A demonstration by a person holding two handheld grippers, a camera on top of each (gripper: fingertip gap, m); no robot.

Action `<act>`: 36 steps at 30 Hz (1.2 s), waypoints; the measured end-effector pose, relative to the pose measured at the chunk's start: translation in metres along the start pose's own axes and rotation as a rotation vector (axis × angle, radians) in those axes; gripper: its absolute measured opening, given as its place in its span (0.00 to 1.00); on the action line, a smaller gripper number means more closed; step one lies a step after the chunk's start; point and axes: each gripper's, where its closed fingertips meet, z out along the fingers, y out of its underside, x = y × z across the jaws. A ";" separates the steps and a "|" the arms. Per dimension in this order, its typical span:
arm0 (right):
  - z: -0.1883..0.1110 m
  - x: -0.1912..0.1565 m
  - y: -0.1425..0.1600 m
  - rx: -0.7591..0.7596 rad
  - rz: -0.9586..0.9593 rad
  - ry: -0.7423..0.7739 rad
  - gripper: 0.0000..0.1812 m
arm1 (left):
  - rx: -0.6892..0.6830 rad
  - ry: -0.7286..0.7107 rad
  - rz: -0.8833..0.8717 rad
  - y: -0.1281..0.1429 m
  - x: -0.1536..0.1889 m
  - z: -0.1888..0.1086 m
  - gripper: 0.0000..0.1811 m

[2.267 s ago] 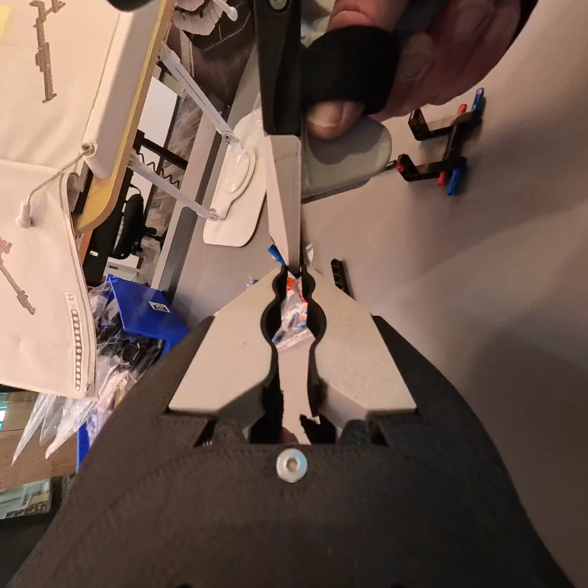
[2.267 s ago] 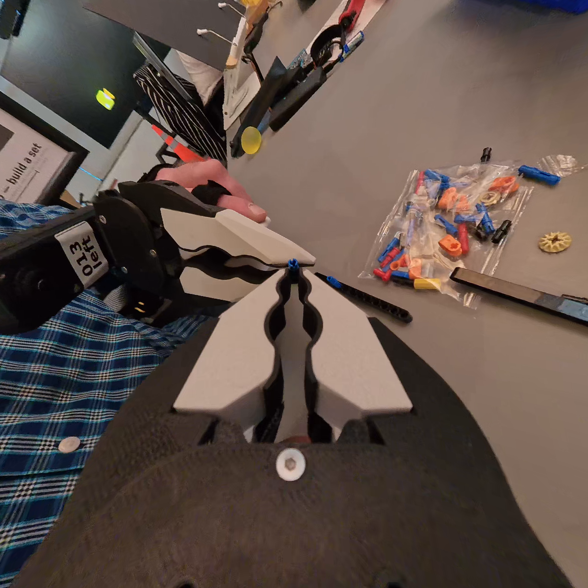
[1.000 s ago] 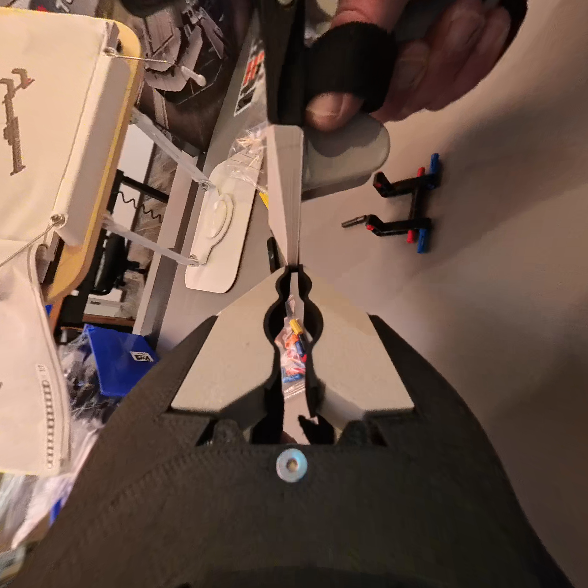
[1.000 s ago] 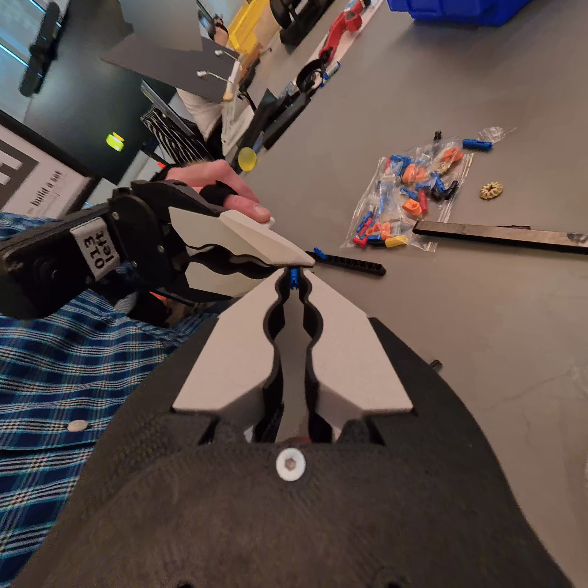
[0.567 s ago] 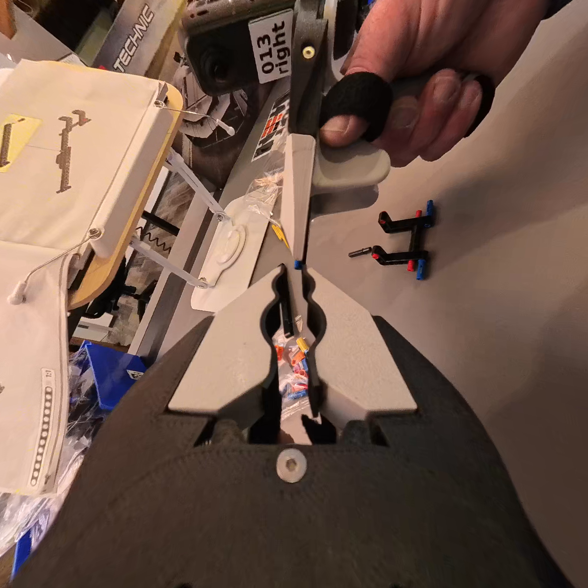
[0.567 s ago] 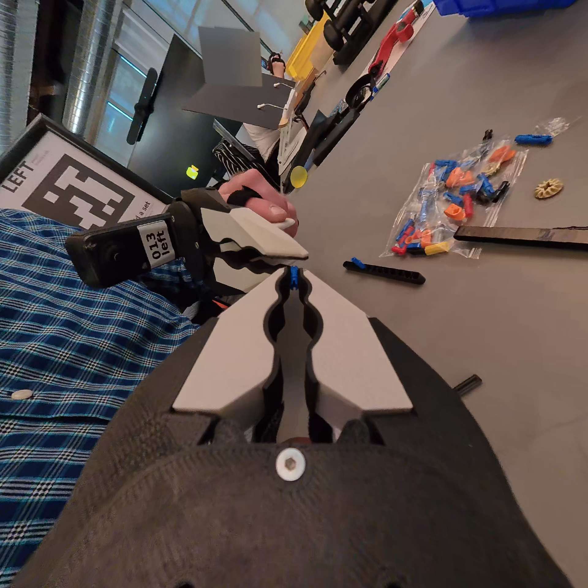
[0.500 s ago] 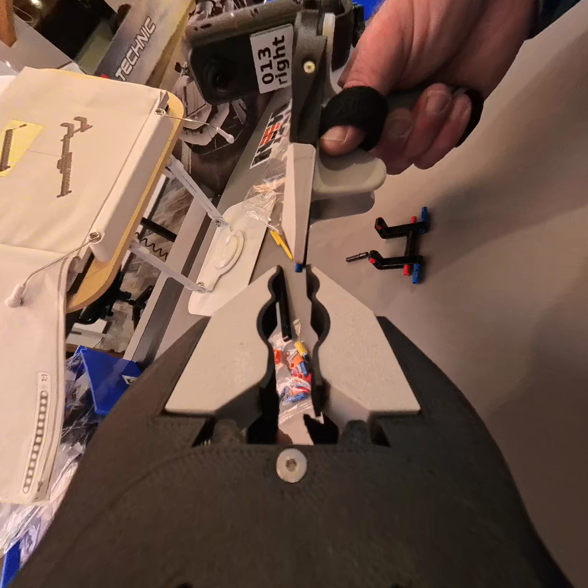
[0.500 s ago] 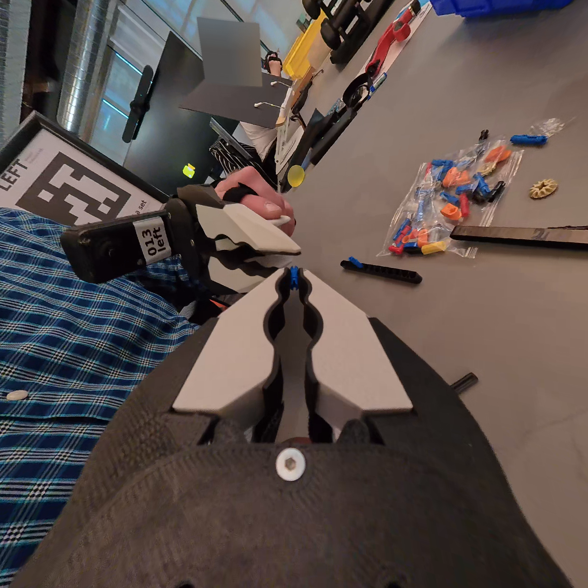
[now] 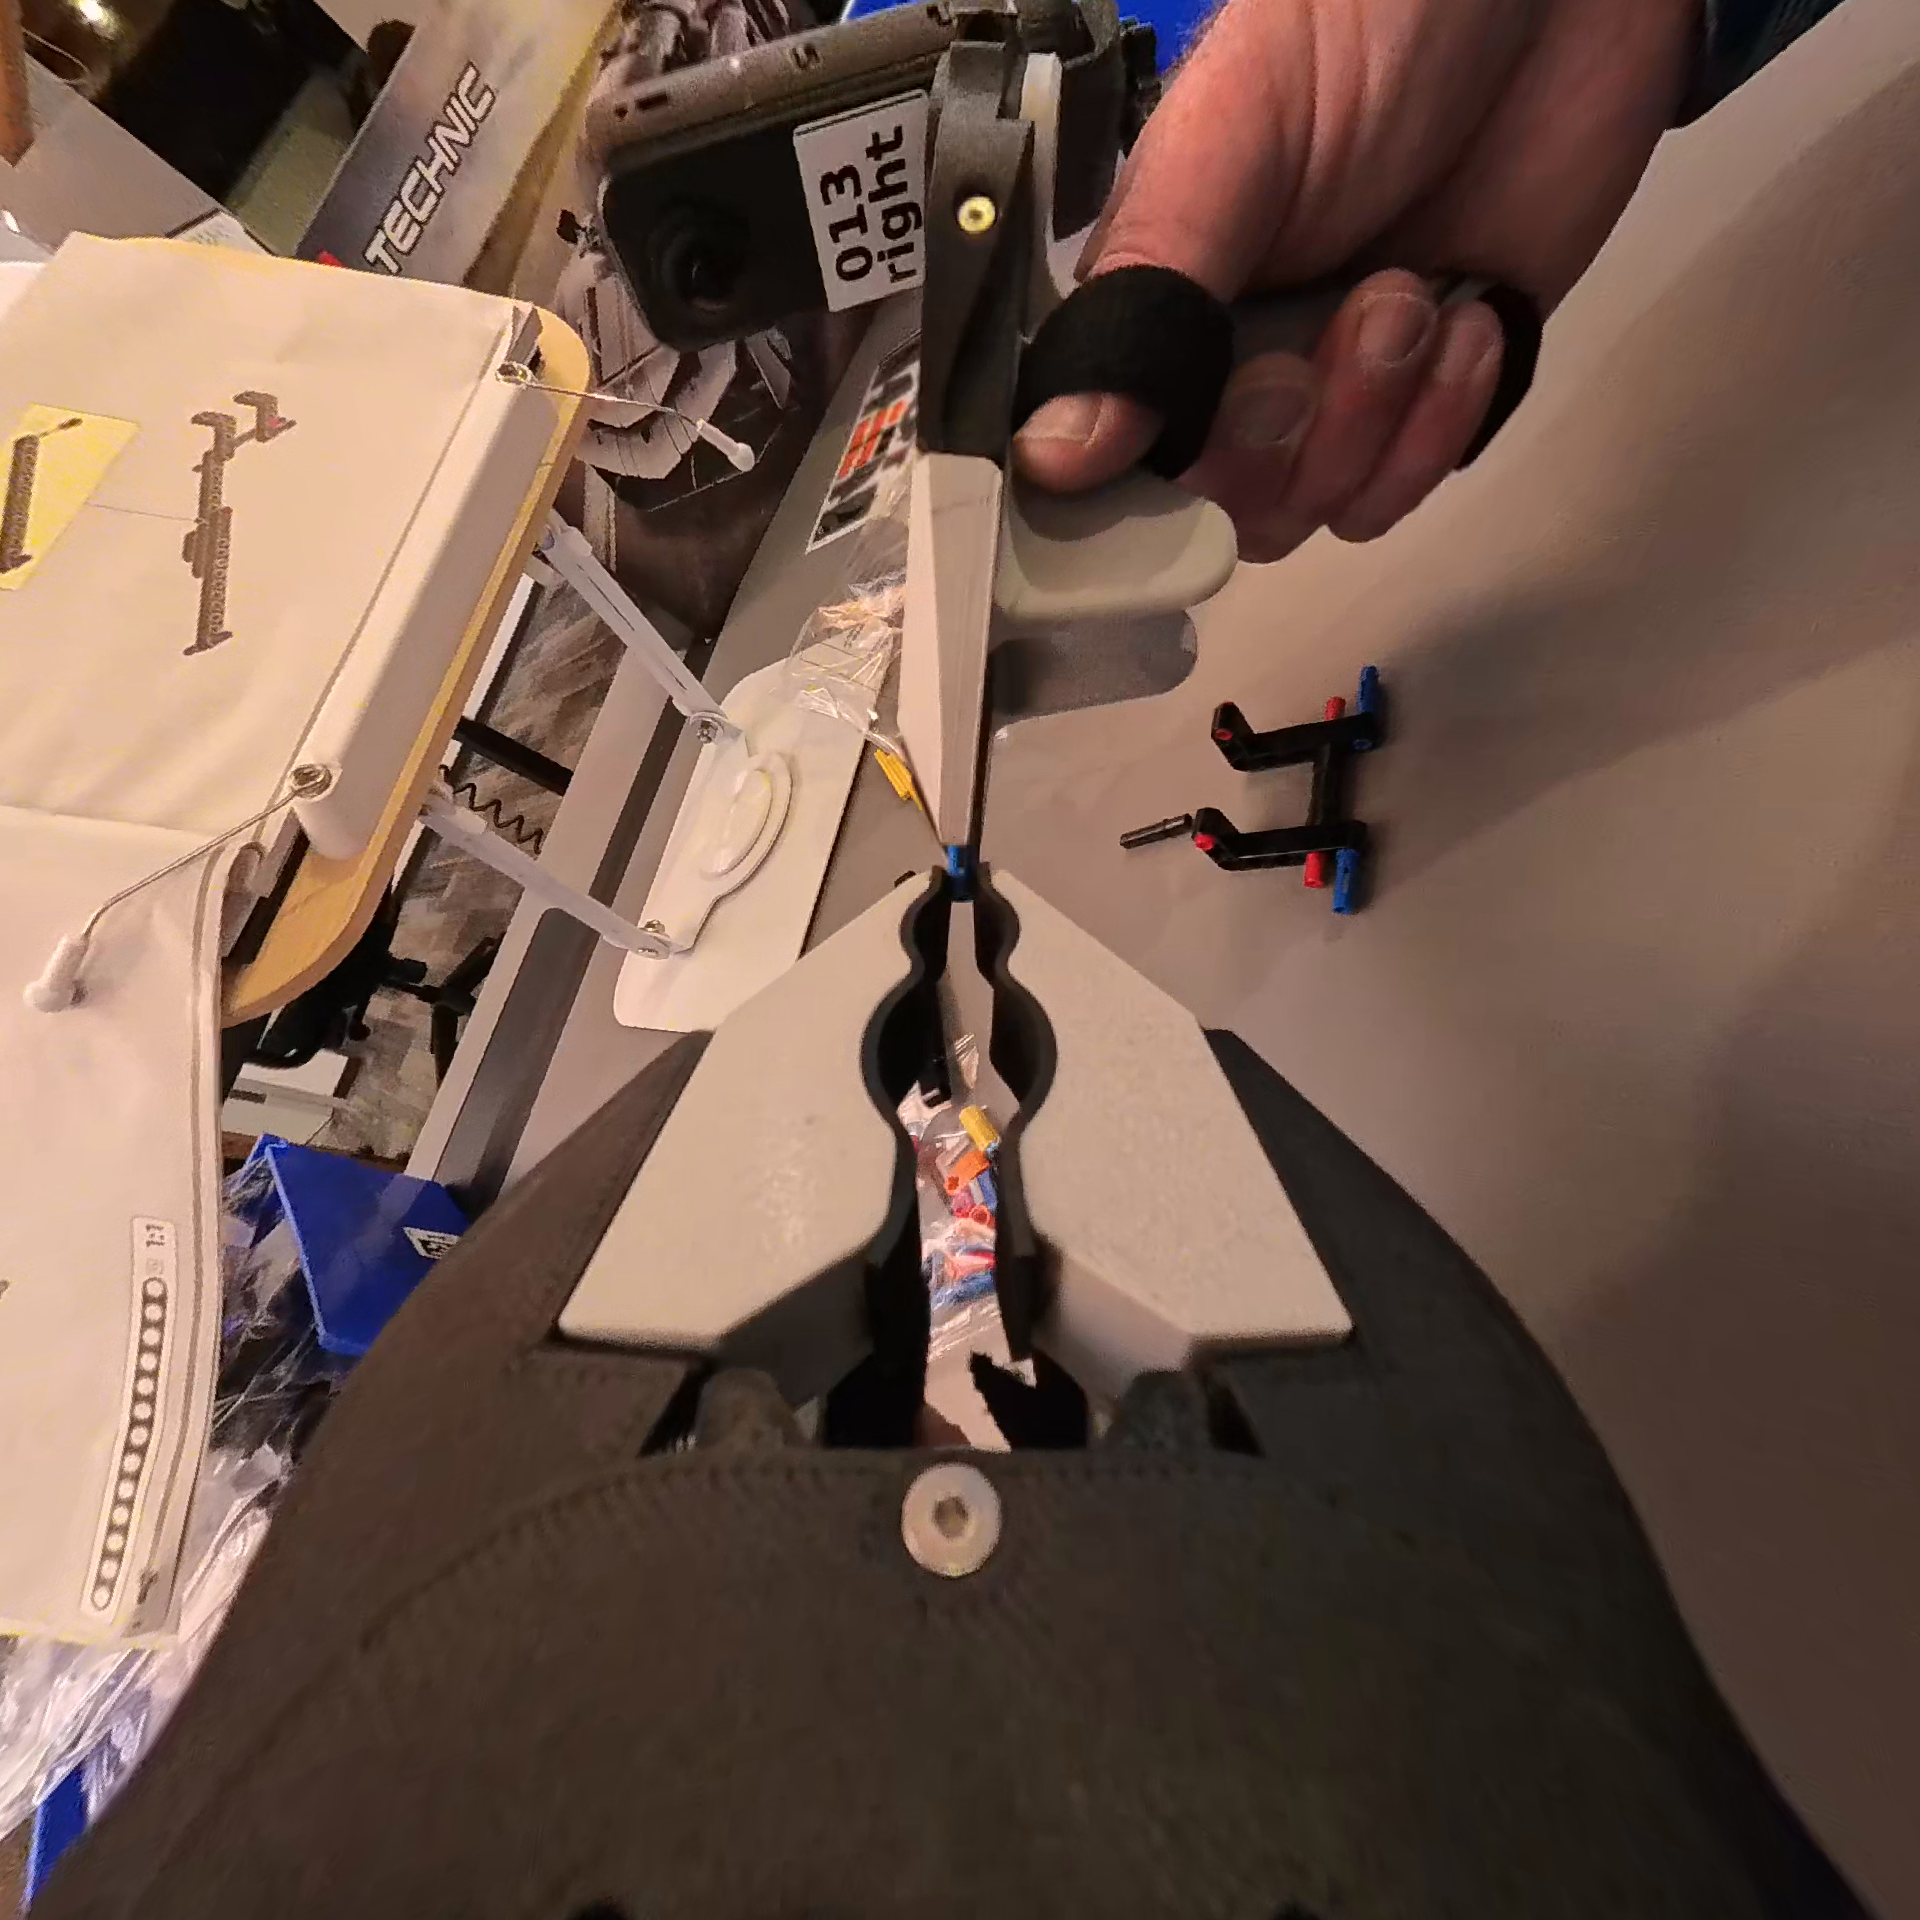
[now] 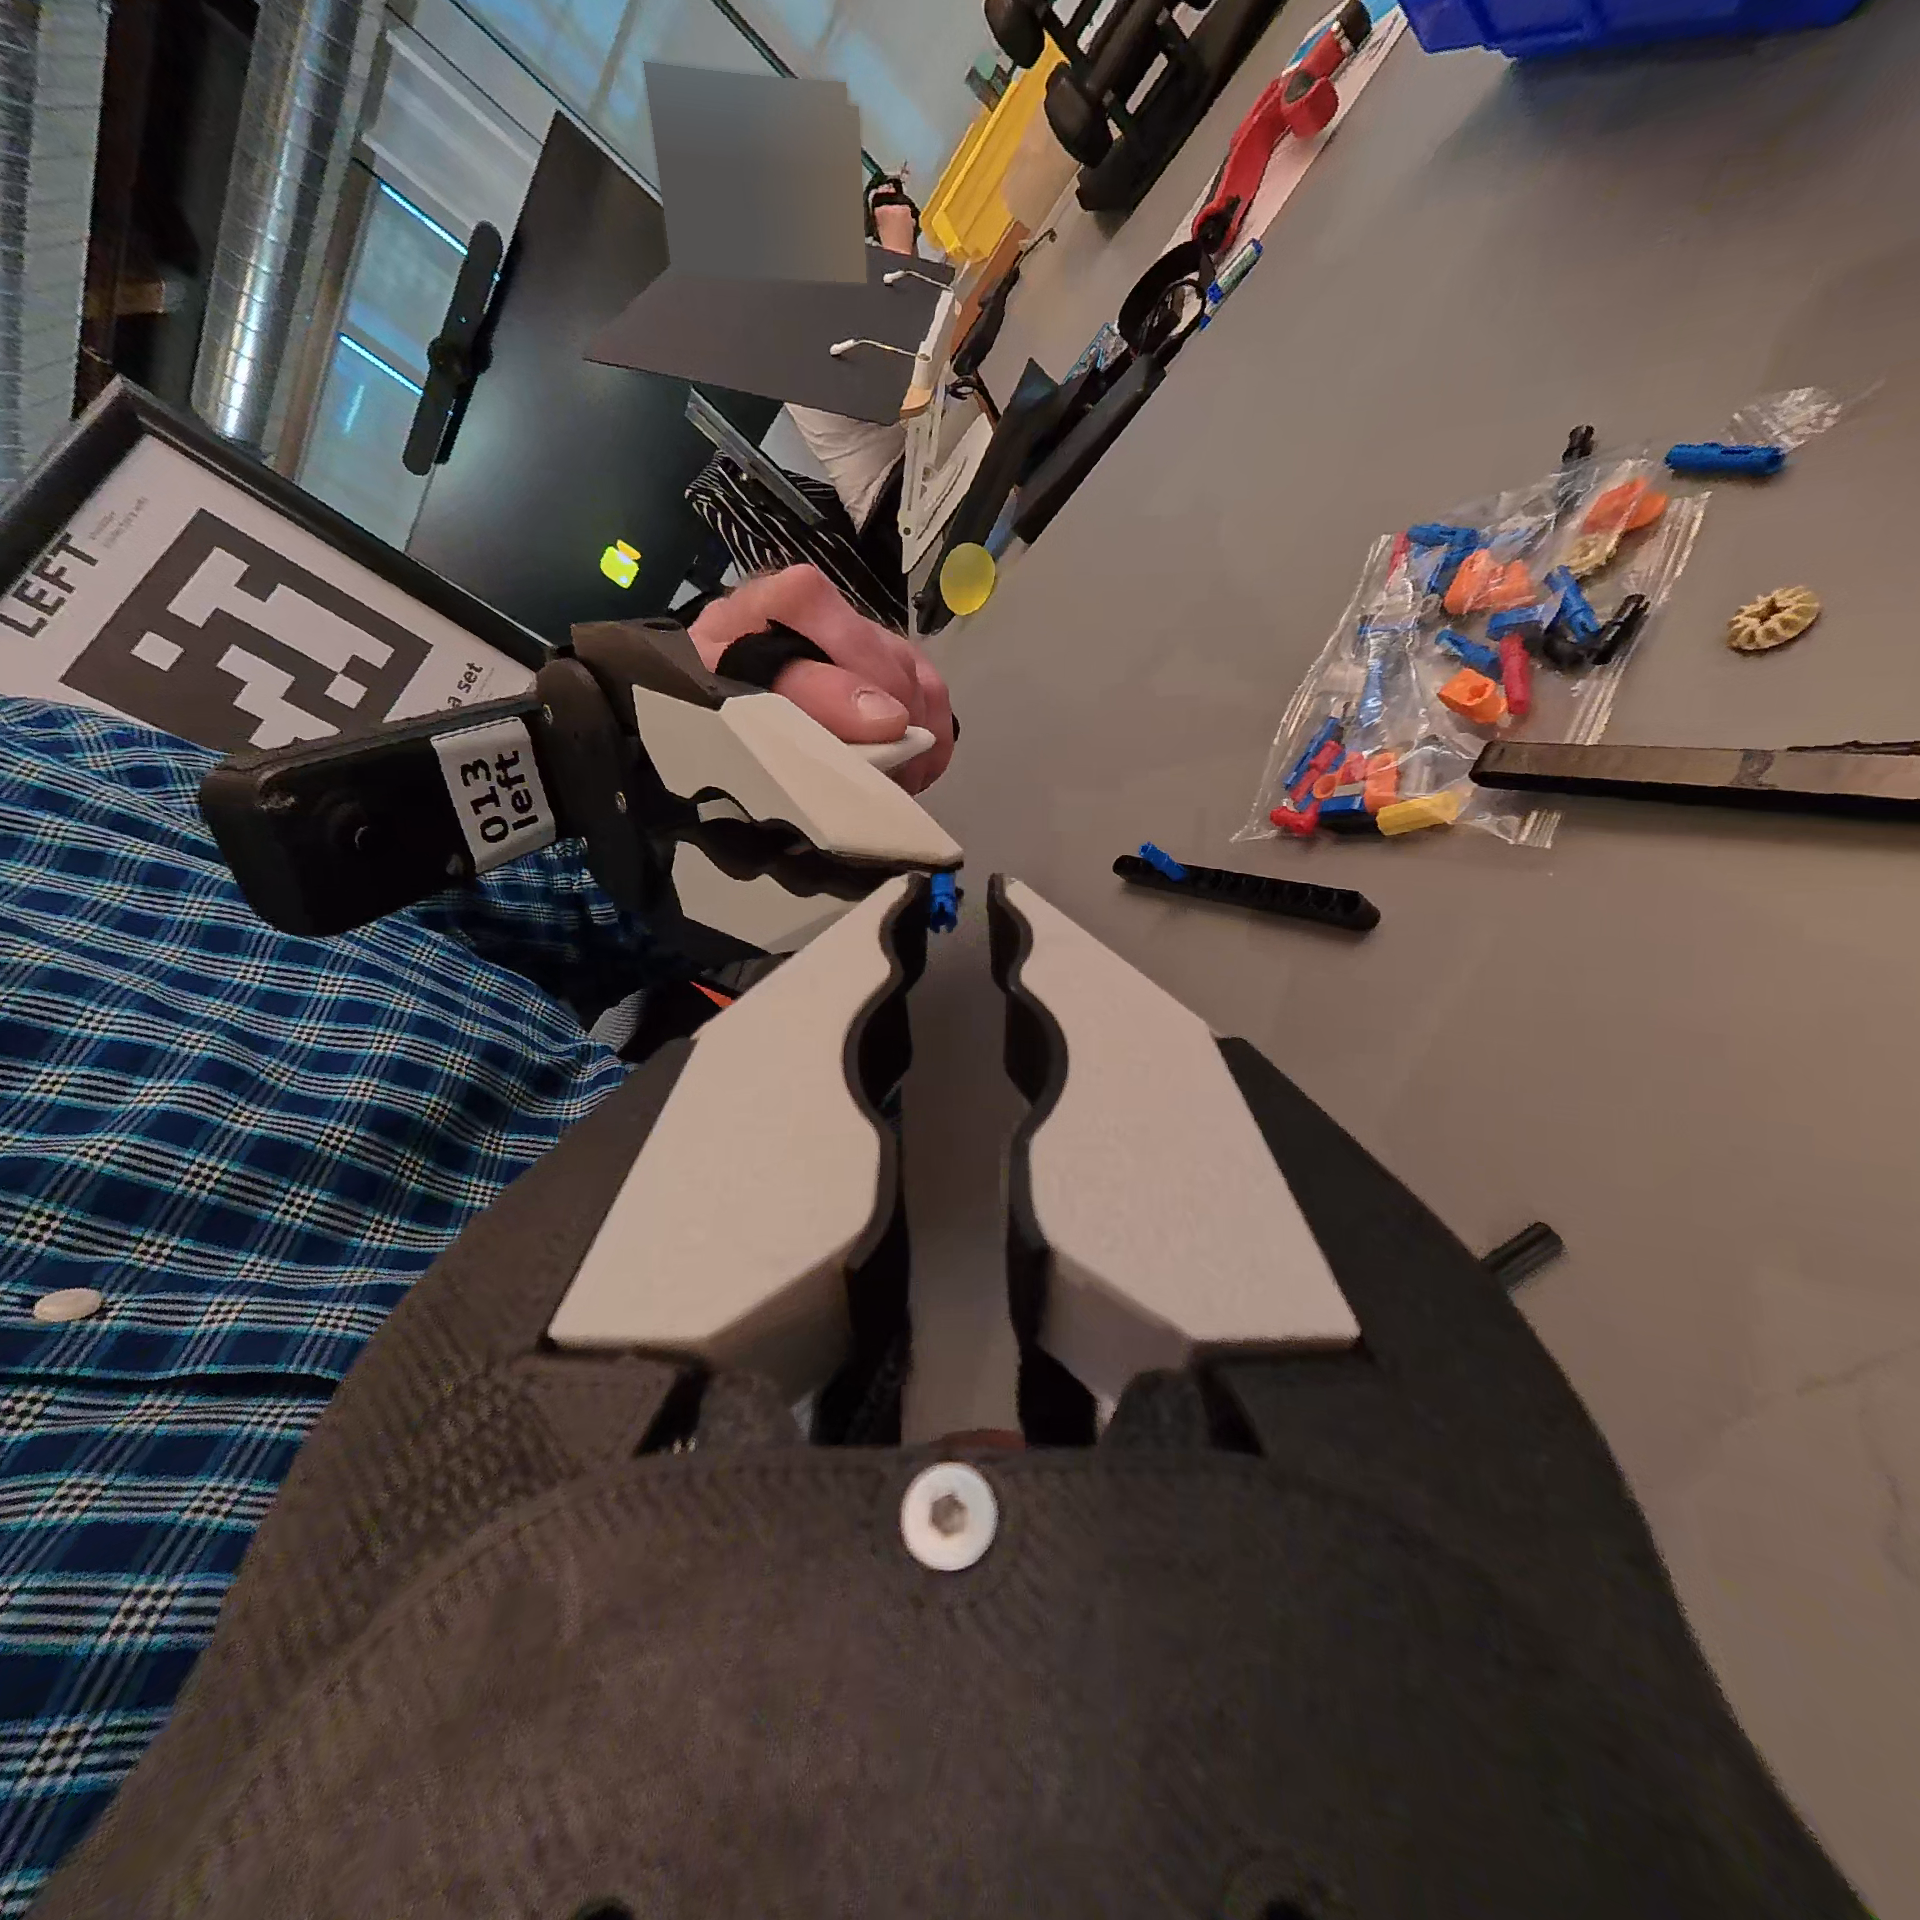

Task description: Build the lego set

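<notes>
Partly hidden: in the left wrist view the bag of parts (image 9: 961, 1195) shows only through the gap between the left claw's fingers, so its contents there are hard to sort. A short dark pin (image 10: 1522, 1244) at the right claw's edge is half covered by the housing. The black strip (image 10: 1704, 774) runs out of the right wrist view.

Left claw (image 9: 961, 883): its tips are together on a small blue pin (image 9: 958, 871), held in the air above the grey counter (image 9: 1558, 1039). In the right wrist view the left claw (image 10: 940, 868) comes in from the left, a hand (image 10: 831, 665) on its grip, the blue pin (image 10: 941, 900) at its tip.

Right claw (image 10: 956, 899): its fingers stand apart, the blue pin just inside the left finger (image 10: 790, 1101); whether it touches that finger cannot be told. In the left wrist view the right claw (image 9: 956, 821) points down at the pin from above, gripped by a hand (image 9: 1351, 270).

Containers: the clear bag (image 10: 1455, 665) lies flat on the counter and holds blue, orange, red, yellow and black small parts. Beside it lie a tan gear (image 10: 1774, 618), a loose blue piece (image 10: 1725, 458) and a black holed beam (image 10: 1247, 894) with a blue pin in one end. A black frame assembly (image 9: 1299, 790) with red and blue pins lies well apart from the claws. An open instruction booklet (image 9: 208, 499) rests on a stand.
</notes>
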 end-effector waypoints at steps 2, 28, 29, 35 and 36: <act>-0.002 -0.001 -0.001 0.002 -0.007 0.001 0.05 | 0.000 -0.008 0.002 0.000 -0.001 -0.002 0.01; 0.003 -0.003 -0.002 -0.036 -0.106 0.055 0.01 | -0.056 0.005 -0.135 0.015 0.003 -0.012 0.10; 0.003 0.001 -0.001 -0.059 -0.142 0.093 0.01 | -0.072 0.000 -0.153 0.020 0.002 -0.015 0.12; 0.017 0.023 0.006 -0.275 -0.391 0.293 0.01 | -0.321 0.079 -0.323 0.087 0.021 -0.026 0.19; 0.020 0.025 0.007 -0.313 -0.427 0.307 0.01 | -0.341 0.087 -0.345 0.094 0.024 -0.028 0.20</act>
